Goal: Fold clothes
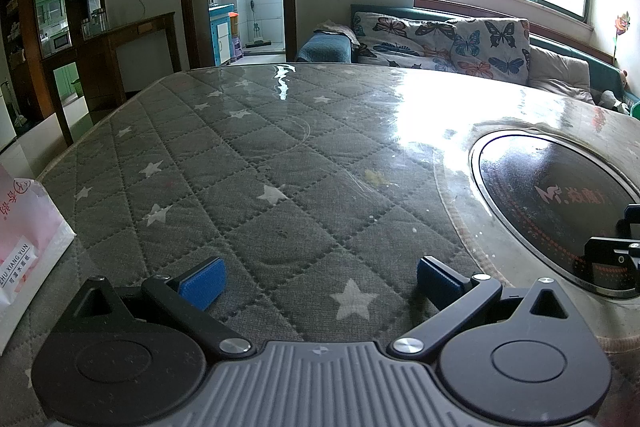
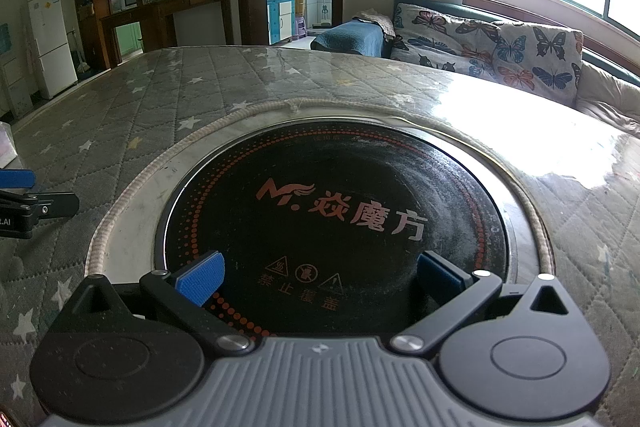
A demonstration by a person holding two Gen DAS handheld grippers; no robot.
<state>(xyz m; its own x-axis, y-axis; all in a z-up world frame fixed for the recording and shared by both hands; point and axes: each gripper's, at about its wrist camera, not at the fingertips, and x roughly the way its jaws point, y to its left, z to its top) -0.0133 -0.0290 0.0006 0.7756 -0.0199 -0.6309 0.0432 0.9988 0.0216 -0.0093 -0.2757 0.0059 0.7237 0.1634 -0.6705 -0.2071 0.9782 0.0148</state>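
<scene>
No clothes are showing in either view. The left gripper (image 1: 319,281) is hovering with fingers spread over the grey star-quilted surface (image 1: 248,163). The right gripper (image 2: 319,279), fingers also spread and holding nothing, is hanging over the round black cooktop (image 2: 336,219) in the surface.

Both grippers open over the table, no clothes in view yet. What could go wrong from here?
1. The right gripper hangs over the black cooktop set in the table; its warning marks suggest cloth should probably stay off it.
2. The glossy table cover could let fabric slide mid-fold.
3. The pink-and-white bag beside the left gripper might snag.
</scene>
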